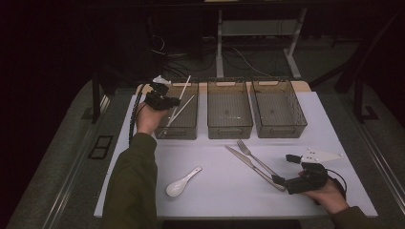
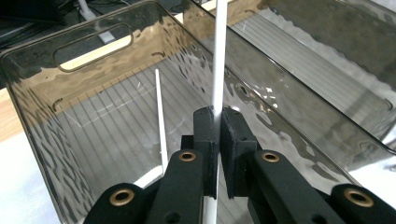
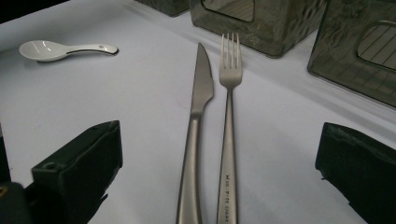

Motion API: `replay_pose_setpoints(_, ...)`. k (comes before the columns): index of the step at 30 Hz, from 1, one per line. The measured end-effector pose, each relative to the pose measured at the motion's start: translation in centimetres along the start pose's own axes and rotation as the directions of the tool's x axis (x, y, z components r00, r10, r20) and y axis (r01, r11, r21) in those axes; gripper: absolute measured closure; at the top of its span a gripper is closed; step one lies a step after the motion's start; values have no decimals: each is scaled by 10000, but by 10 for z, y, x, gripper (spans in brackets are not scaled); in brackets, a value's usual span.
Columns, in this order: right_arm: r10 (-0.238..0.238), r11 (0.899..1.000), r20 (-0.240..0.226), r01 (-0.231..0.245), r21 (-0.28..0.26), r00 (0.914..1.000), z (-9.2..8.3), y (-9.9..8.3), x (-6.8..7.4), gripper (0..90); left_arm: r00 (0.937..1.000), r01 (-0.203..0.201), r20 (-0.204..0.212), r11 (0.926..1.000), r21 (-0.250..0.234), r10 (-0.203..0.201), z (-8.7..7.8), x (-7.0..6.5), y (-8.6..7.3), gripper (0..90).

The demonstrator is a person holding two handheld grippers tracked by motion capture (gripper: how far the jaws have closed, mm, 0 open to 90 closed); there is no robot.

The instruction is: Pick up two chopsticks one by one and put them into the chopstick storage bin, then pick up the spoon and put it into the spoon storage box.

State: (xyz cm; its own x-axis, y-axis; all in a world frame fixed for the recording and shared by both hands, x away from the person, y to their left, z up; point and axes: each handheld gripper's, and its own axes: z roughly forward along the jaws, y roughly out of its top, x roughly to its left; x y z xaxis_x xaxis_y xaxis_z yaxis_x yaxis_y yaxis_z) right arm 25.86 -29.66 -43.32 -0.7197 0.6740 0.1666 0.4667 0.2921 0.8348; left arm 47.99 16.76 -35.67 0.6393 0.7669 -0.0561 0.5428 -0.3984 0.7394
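While the left gripper (image 2: 218, 116) was clamped shut on one white chopstick (image 2: 218, 60) over the left bin (image 1: 184, 128), the grip sat low; release could tip it against the second chopstick (image 2: 160, 112). Right gripper (image 3: 219, 154) stood wide open, empty, astride knife (image 3: 198, 116) and fork (image 3: 229, 116).

White table (image 1: 334, 138) bears three bins (image 1: 229, 109), spoon (image 1: 182, 182), knife (image 1: 248, 164), fork (image 1: 253, 155).

Left gripper (image 1: 173, 101) raised, jaws clamped; right gripper (image 1: 285, 170) low, jaws wide.
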Motion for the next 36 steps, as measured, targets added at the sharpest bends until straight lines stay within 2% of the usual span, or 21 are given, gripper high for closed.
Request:
replay_pose_setpoints(3,2,10000,-2,-2,8,10000,0,0,0,5,9998,111,-189,9999,114,-109,5,1,0,835)
replay_pose_setpoints(4,18,10000,-4,-18,-2,10000,0,0,0,5,9991,214,-367,9997,131,-209,7,2,0,830)
replay_pose_setpoints(6,24,10000,-4,-24,-11,10000,0,0,0,5,9969,359,-709,9990,268,-339,10,4,-2,763)
replay_pose_setpoints(8,14,10000,-4,-14,-29,10000,-1,0,0,5,9959,493,-765,9986,183,-478,11,6,-3,733)
replay_pose_setpoints(13,28,10000,-25,-28,-42,10000,-1,0,-1,5,9974,370,-608,9993,-111,-376,6,2,-5,685)
replay_pose_setpoints(15,20,10000,-16,-20,-32,10000,-1,0,-1,5,9989,275,-371,9993,-252,-284,1,-2,-4,639)
replay_pose_setpoints(17,15,10000,-10,-16,-35,10000,-1,0,-1,5,9999,77,-120,9994,-331,-81,-5,-7,-4,596)
replay_pose_setpoints(23,-44,10000,18,44,-37,10000,-1,0,0,5,9994,53,344,9963,-862,-24,-22,-27,-10,503)
replay_pose_setpoints(26,31,10000,15,-31,-23,10000,-1,0,0,5,9992,47,407,9945,-1049,-5,-31,-40,-16,473)
replay_pose_setpoints(28,31,10000,12,-31,-23,10000,-1,0,0,5,9976,121,691,9918,-1269,-33,-38,-49,-22,457)
replay_pose_setpoints(31,-2,10000,26,2,-43,10000,-2,0,0,5,9962,3,860,9913,-1316,111,-45,-60,-32,437)
replay_pose_setpoints(34,2,10000,26,-1,-47,10000,-2,0,0,5,9952,-80,951,9905,-1376,212,-52,-68,-43,438)
replay_pose_setpoints(36,5,10000,18,-5,-52,10000,-2,0,0,5,9939,72,1099,9899,-1418,85,-55,-73,-52,479)
